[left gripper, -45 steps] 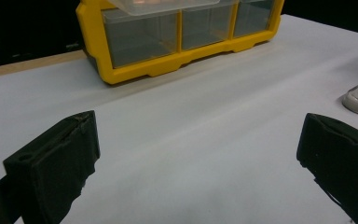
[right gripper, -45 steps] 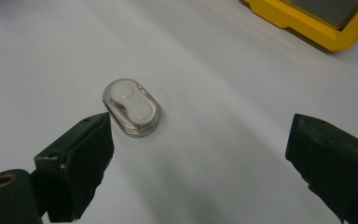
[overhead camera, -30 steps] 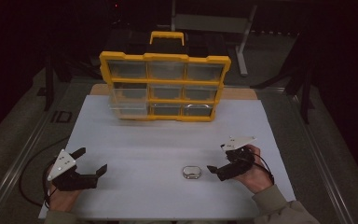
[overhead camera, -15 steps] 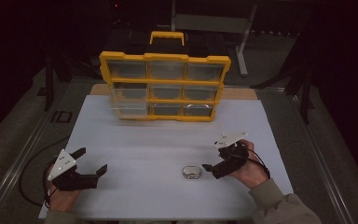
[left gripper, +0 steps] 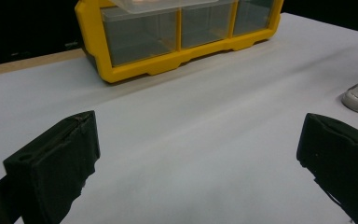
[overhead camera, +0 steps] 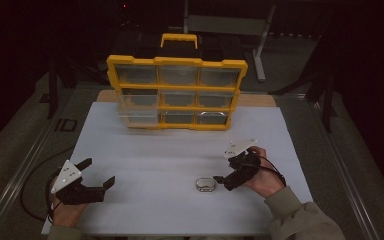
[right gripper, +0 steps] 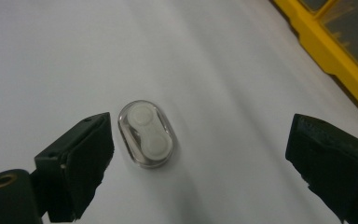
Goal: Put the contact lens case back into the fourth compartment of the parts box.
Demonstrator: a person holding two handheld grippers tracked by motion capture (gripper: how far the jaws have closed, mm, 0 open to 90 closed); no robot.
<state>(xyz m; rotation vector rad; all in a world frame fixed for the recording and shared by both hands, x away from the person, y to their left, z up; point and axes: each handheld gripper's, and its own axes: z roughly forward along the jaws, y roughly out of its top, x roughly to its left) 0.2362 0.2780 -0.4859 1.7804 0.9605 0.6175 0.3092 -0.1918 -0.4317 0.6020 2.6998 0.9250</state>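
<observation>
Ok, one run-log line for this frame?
left gripper: open, idle | right gripper: open, beside small clear case | yellow organizer: upright at back

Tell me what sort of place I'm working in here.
Probably a lab or workshop recording station: a white-topped table in a dark room, a yellow plastic drawer organizer with clear bins standing on it, a metal stand behind, and handheld grippers, left and right.
</observation>
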